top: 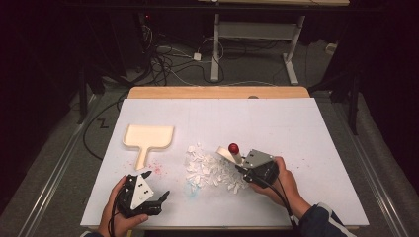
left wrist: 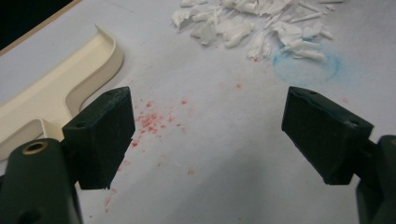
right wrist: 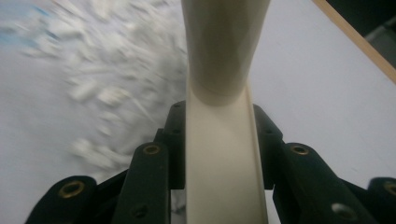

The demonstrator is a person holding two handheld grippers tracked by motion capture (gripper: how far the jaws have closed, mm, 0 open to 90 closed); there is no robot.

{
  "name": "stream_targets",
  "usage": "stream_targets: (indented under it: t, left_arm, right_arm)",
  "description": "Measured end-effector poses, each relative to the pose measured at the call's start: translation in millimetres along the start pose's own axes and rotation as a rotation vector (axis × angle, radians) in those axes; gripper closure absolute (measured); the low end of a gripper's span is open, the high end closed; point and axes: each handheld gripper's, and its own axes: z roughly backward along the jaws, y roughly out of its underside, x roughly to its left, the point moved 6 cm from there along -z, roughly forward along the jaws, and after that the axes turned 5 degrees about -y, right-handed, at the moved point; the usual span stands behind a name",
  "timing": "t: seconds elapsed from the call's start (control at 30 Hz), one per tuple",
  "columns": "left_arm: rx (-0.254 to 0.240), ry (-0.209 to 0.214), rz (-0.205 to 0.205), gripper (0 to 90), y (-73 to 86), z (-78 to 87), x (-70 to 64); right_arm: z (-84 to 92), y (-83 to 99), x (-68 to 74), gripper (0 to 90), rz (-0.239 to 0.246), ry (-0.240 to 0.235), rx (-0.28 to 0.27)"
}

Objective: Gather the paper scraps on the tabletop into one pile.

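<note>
A cream dustpan point(top: 148, 137) lies flat on the white table point(top: 306, 128), handle toward me; in the left gripper view the dustpan point(left wrist: 56, 88) is just left of the jaws. A pile of white paper scraps point(top: 210, 170) sits mid-table. My right gripper point(top: 240, 167) is at the pile's right edge, shut on a cream tool handle point(right wrist: 219, 154) with a red knob point(top: 233, 147) showing above it. The scraps point(right wrist: 102, 93) are blurred to the handle's left. My left gripper point(top: 160, 202) rests near the front edge, open, and in its own view the left gripper point(left wrist: 201, 135) holds nothing.
Red specks point(left wrist: 152, 121) dot the table between dustpan and left gripper. A faint blue ring mark point(left wrist: 306, 67) lies beside the scraps. The table's wooden back edge point(top: 217, 92) borders a floor with cables and desk legs point(top: 215, 49).
</note>
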Motion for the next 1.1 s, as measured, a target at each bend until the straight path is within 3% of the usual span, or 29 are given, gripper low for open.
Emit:
stream_targets:
  t: [0.07, 0.17, 0.33, 0.43, 0.5, 0.67, 0.83, 0.93, 1.03, 1.1]
  left_arm:
    - [-0.004, 0.002, 0.001, 16.5, -0.7, 0.1, -0.9]
    - [-0.005, 0.003, -0.001, 16.5, -1.2, 0.5, -1.3]
    - [0.001, 0.001, 0.009, 16.5, -0.2, -0.6, -0.6]
    - [0.005, -0.004, 0.007, 16.5, 0.4, -1.1, 0.1]
    - [0.004, -0.006, 0.010, 16.5, 0.4, -1.0, 0.5]
    - [0.004, -0.015, 0.015, 16.5, 1.1, -1.9, 2.2]
    - [0.011, -0.004, 0.005, 16.5, 1.8, -3.7, 0.9]
    - [0.016, 0.003, 0.002, 16.5, 2.5, -4.1, -0.1]
    - [0.026, 0.001, 0.023, 16.5, 3.2, -5.0, 0.0]
    - [0.021, 0.005, 0.028, 16.5, 3.8, -4.3, 0.1]
  right_arm:
    - [0.2, -6.8, 9.8, 68.1, 0.016, -0.022, -0.015]
    - [0.4, -9.5, 13.3, 68.1, 0.038, -0.019, -0.014]
    - [14.3, -16.1, -7.0, 68.2, 0.022, 0.007, -0.068]
    - [21.2, -25.5, -23.7, 68.2, -0.014, -0.021, -0.138]
    - [18.0, -31.0, -32.8, 68.2, -0.002, 0.011, -0.135]
    - [-8.6, -52.6, -48.6, 68.2, 0.100, 0.063, -0.129]
    - [-49.9, -74.4, -58.7, 68.2, 0.117, 0.041, -0.130]
    - [-72.7, -82.0, -57.6, 68.2, 0.119, 0.026, -0.140]
    - [-91.5, -87.3, -47.7, 68.2, 0.155, 0.015, -0.136]
    - [-101.9, -89.2, -38.1, 68.2, 0.167, -0.026, -0.132]
